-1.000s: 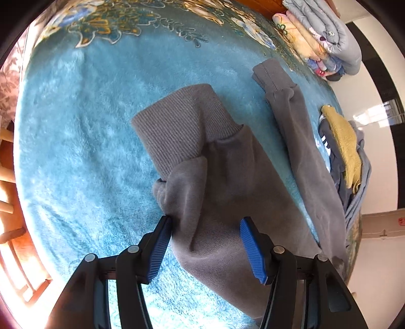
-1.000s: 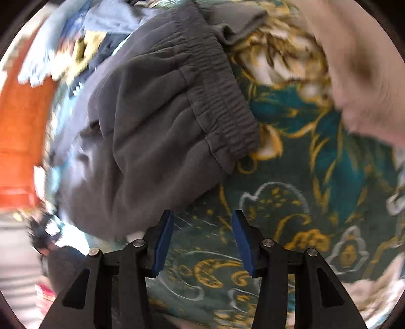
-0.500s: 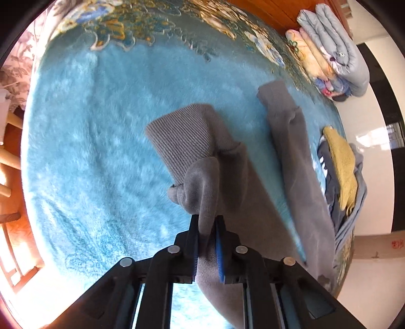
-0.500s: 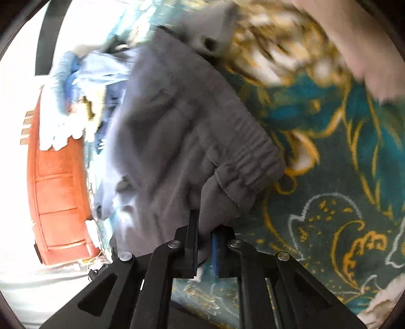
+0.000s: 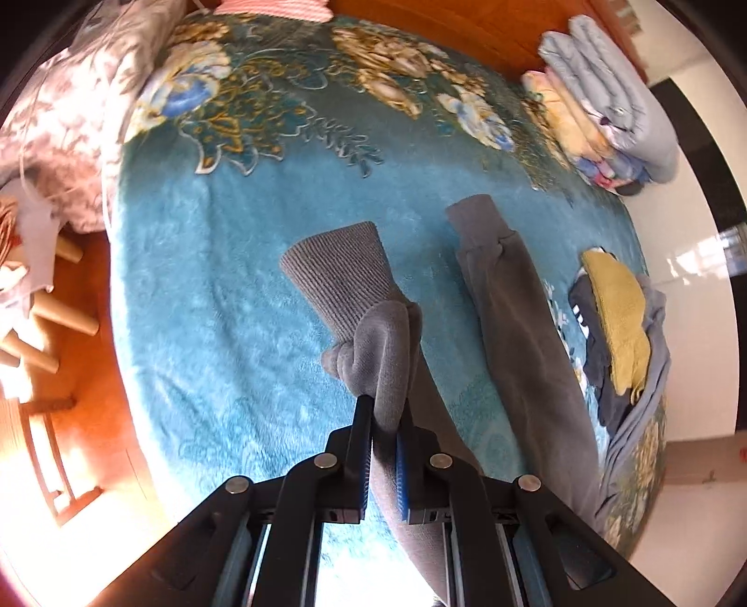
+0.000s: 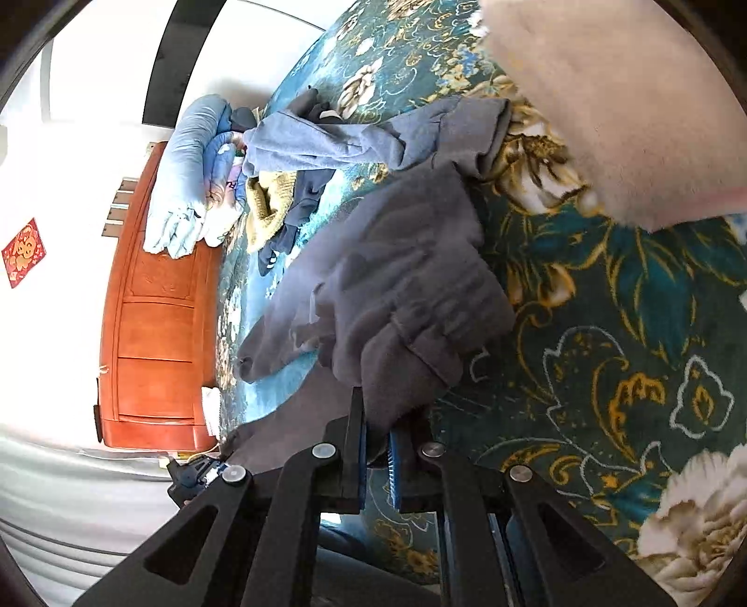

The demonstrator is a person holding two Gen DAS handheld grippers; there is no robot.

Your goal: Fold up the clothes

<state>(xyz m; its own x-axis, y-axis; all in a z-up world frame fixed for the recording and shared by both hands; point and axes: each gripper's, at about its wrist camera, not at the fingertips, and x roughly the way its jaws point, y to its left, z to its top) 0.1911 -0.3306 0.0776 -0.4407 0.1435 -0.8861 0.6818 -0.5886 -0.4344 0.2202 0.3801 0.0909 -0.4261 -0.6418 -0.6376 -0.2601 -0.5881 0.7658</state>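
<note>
Left wrist view: the left gripper is clenching a bunched fold of the grey sweatpants just below the ribbed cuff of one leg, with fabric filling the narrow gap between the blue pads. That leg is rising off the teal floral blanket, its cuff tilting up and away from the camera. The other leg is lying flat on the blanket beside it, well apart, with its cuff pointing toward the far edge of the bed. Near that leg, a loose heap of clothes is lying at the right edge of the blanket, with a yellow piece on top of dark blue and pale blue ones. A stack of folded bedding is resting at the far right corner of the bed, against the wooden headboard.

Right wrist view: the right gripper is grasping the gathered elastic waistband end of the same sweatpants, and the cloth is bunching up above the closed jaws. The rest of the garment is trailing away across the blanket toward the heap of clothes. No container is showing in either view; every garment is lying directly on the blanket.
</note>
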